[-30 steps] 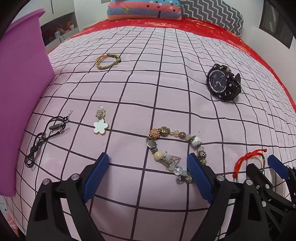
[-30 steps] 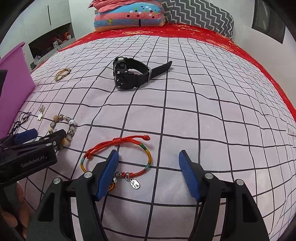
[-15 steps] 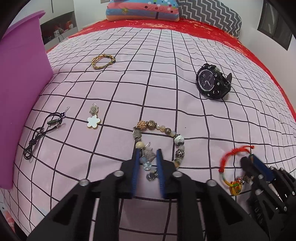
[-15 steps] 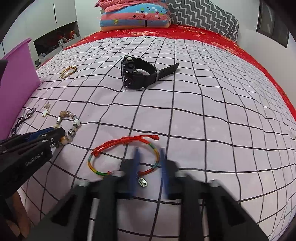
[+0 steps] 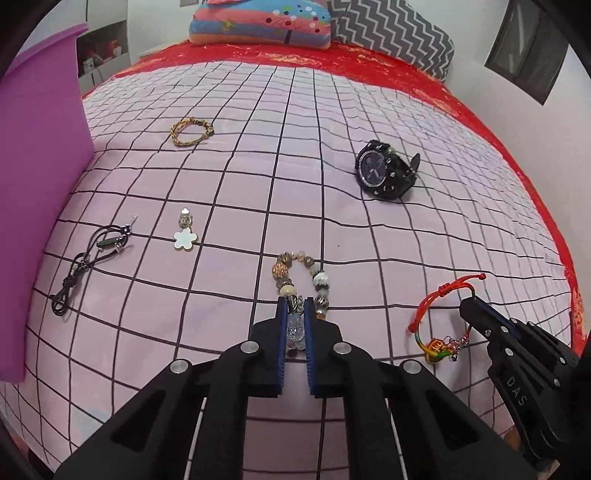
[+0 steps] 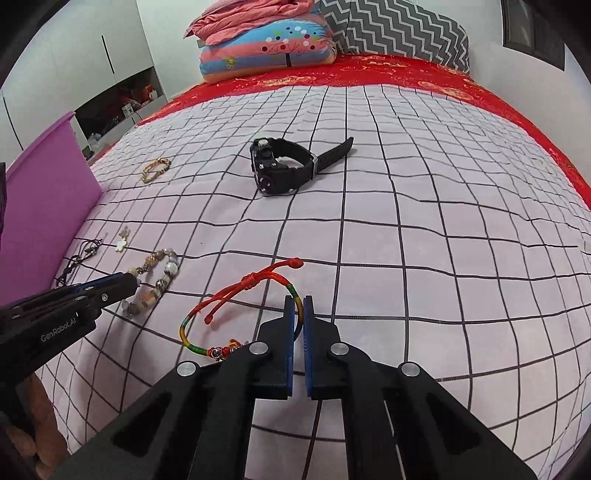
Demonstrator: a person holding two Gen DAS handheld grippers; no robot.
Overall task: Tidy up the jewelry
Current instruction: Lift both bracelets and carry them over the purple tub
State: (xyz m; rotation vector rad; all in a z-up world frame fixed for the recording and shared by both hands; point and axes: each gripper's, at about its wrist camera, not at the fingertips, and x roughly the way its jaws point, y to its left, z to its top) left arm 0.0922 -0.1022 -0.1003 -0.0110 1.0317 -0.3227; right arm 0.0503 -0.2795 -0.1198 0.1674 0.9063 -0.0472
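My left gripper (image 5: pixel 295 301) is shut on the near end of a beaded bracelet (image 5: pixel 282 271), with a clear bead pinched between the blue pads. The rest of that bracelet trails on the checked bed cover (image 5: pixel 258 166). In the right wrist view my right gripper (image 6: pixel 298 301) is shut on the right side of a red and rainbow cord bracelet (image 6: pixel 236 291); its charms hang at the near left. Each gripper also shows in the other's view: the right gripper (image 5: pixel 471 302) holding the cord bracelet (image 5: pixel 424 306), the left gripper (image 6: pixel 131 282) at the beaded bracelet (image 6: pixel 170 266).
A black watch (image 5: pixel 384 171) lies further back on the right. A gold chain bracelet (image 5: pixel 190 131), a white flower pendant (image 5: pixel 184 238) and a black cord necklace (image 5: pixel 88 258) lie to the left. A purple box (image 5: pixel 37 166) stands along the left edge. Pillows (image 5: pixel 266 22) are at the head.
Both grippers went from wide open to shut, the left on the beaded bracelet, the right on the cord bracelet. Both have since risen a little, drawing the bracelets up and narrower.
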